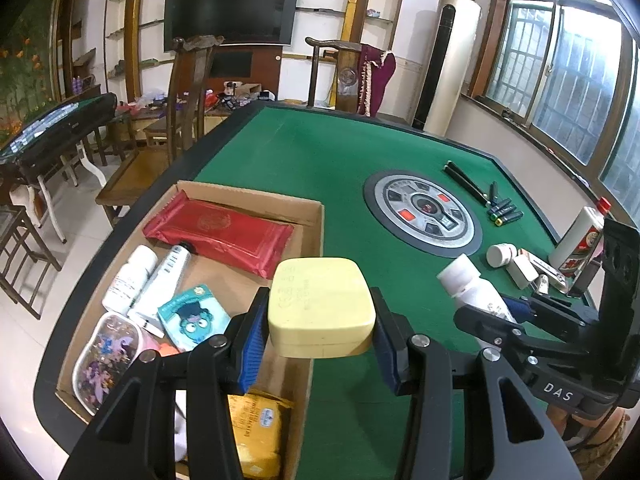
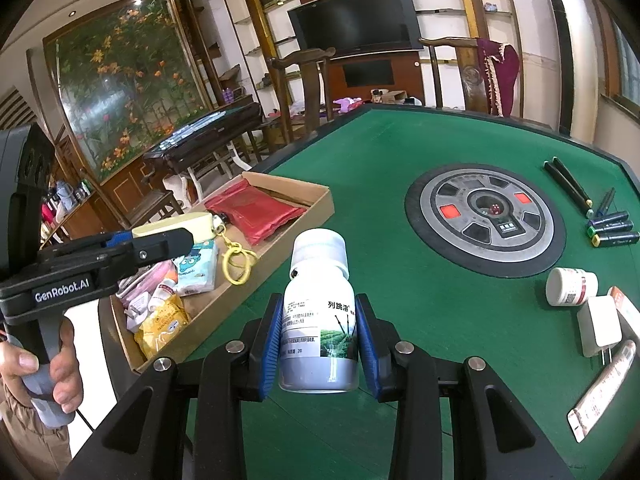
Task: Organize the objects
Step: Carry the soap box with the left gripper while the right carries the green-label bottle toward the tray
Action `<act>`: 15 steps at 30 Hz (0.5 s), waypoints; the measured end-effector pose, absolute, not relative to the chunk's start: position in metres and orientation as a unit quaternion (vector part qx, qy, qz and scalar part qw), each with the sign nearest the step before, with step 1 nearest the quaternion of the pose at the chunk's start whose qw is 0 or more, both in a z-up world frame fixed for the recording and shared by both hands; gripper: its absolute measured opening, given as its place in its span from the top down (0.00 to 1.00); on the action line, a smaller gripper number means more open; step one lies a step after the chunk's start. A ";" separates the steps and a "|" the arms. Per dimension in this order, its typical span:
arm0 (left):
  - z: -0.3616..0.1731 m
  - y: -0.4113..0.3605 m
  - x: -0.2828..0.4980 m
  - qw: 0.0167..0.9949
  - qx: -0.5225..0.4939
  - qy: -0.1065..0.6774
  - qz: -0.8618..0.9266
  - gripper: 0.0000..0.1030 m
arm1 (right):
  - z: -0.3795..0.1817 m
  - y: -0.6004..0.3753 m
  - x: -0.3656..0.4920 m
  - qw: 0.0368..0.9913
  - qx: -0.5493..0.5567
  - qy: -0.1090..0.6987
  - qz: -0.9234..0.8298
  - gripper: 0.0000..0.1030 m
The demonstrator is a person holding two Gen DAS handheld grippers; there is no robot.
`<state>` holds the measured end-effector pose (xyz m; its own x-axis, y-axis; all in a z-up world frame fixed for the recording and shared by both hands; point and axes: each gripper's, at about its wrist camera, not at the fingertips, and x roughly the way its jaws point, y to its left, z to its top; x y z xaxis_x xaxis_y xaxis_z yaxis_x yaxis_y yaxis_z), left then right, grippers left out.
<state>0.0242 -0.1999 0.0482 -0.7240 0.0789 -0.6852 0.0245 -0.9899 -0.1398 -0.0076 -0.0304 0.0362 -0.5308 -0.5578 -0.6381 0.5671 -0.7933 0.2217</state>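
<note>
a: where's the yellow case [image 1: 322, 306]?

b: pinched between the blue pads [image 1: 250, 350] of the left gripper [image 1: 320, 344], held up over the right edge of the box [image 1: 316, 224]. a keyring [image 2: 238, 262] hangs from it in the right wrist view.

a: and the right gripper [image 2: 319, 346]?

b: clamped on a white bottle [image 2: 318, 316], upright, cap up, pads on both sides of its label. it's over the green table [image 1: 320, 152], just beside the box.

a: what's in the box?

b: a red pouch [image 1: 220, 236] at the far end, two white bottles [image 1: 130, 278] lying side by side, a cartoon tissue pack [image 1: 192, 316], a purple-pattern tin [image 1: 106, 356] and a yellow packet [image 1: 258, 436] at the near end.

a: out on the table?

b: a round control panel [image 2: 484, 218] in the middle. to its right, two black sticks [image 2: 568, 186] and a few markers [image 2: 612, 228]. nearer, a small white jar [image 2: 572, 286] on its side, a white charger [image 2: 598, 326] and a tall white bottle with red cap [image 1: 580, 238].
</note>
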 end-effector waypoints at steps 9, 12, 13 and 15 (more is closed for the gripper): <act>0.055 -0.237 0.015 -0.011 -0.378 -0.082 0.922 0.55 | 0.037 -0.040 -0.005 0.333 0.361 0.009 -0.871 0.64; 0.053 -0.245 0.011 -0.011 -0.384 -0.088 0.919 0.55 | 0.036 -0.041 -0.006 0.333 0.363 0.011 -0.870 0.64; 0.050 -0.246 0.008 -0.010 -0.388 -0.089 0.917 0.55 | 0.036 -0.042 -0.006 0.334 0.363 0.011 -0.870 0.64; 0.045 -0.249 0.001 -0.007 -0.398 -0.091 0.913 0.55 | 0.036 -0.043 -0.006 0.334 0.363 0.011 -0.870 0.64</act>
